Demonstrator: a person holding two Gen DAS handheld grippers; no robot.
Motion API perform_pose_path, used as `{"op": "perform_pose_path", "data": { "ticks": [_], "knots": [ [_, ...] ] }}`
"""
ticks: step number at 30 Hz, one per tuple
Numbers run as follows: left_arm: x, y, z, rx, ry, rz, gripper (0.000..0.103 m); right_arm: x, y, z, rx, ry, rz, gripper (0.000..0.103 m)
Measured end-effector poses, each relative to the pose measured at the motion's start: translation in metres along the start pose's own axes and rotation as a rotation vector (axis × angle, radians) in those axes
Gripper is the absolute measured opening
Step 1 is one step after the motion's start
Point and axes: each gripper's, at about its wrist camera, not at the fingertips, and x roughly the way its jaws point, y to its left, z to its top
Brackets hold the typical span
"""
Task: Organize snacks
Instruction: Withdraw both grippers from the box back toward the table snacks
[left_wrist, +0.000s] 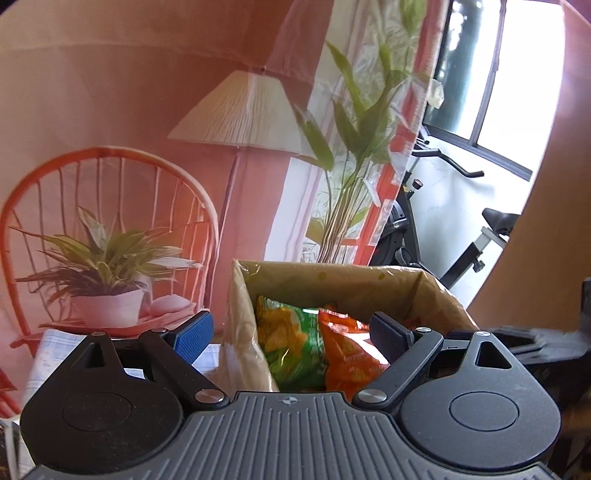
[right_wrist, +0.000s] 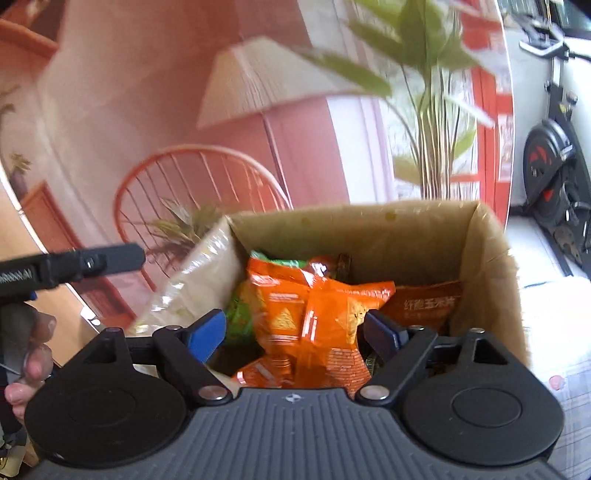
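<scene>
An open cardboard box (left_wrist: 354, 280) holds a green snack bag (left_wrist: 291, 339) and an orange snack bag (left_wrist: 351, 350). My left gripper (left_wrist: 291, 332) is open and empty, just in front of the box's near left corner. In the right wrist view the box (right_wrist: 491, 266) holds an orange snack bag (right_wrist: 314, 317), a green bag (right_wrist: 240, 317) behind it and a darker orange pack (right_wrist: 424, 299) at the right. My right gripper (right_wrist: 295, 332) is open around the orange bag; its blue pads stand apart from the bag's sides.
A pink backdrop printed with a lamp (left_wrist: 240, 110), chair and plants hangs behind the box. An exercise bike (right_wrist: 554, 166) stands at the right. The left gripper's body (right_wrist: 70, 266) and the hand holding it show at the left of the right wrist view. A checked cloth (left_wrist: 48, 350) covers the table.
</scene>
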Motion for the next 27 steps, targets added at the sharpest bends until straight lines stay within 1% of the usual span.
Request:
{"op": "perform_pose_path", "data": {
  "ticks": [5,9,12,14,16,19,24,27],
  "knots": [
    [-0.038,-0.001,-0.013,0.033,-0.029,0.014,0.093,-0.050,0.007,-0.010,-0.011,-0.095,0.037,0.084],
    [-0.064,0.002,-0.026,0.018,-0.038,0.016,0.093,-0.084,0.006,-0.023,0.008,-0.168,0.065,0.085],
    [-0.080,0.003,-0.042,0.013,-0.045,0.021,0.093,-0.102,0.005,-0.037,-0.010,-0.198,0.052,0.085],
    [-0.087,0.001,-0.059,0.019,-0.043,0.030,0.093,-0.110,0.004,-0.052,-0.022,-0.206,0.033,0.085],
    [-0.091,0.002,-0.077,0.007,-0.030,0.025,0.093,-0.114,0.000,-0.068,-0.015,-0.200,0.020,0.085],
    [-0.092,-0.002,-0.109,-0.007,0.015,0.002,0.093,-0.117,-0.009,-0.095,0.010,-0.177,0.020,0.085],
    [-0.087,-0.008,-0.160,-0.061,0.096,-0.048,0.093,-0.116,-0.016,-0.138,-0.005,-0.102,-0.004,0.085],
    [-0.076,-0.013,-0.188,-0.085,0.155,-0.067,0.093,-0.114,-0.019,-0.160,-0.005,-0.055,-0.025,0.085]
  ]
}}
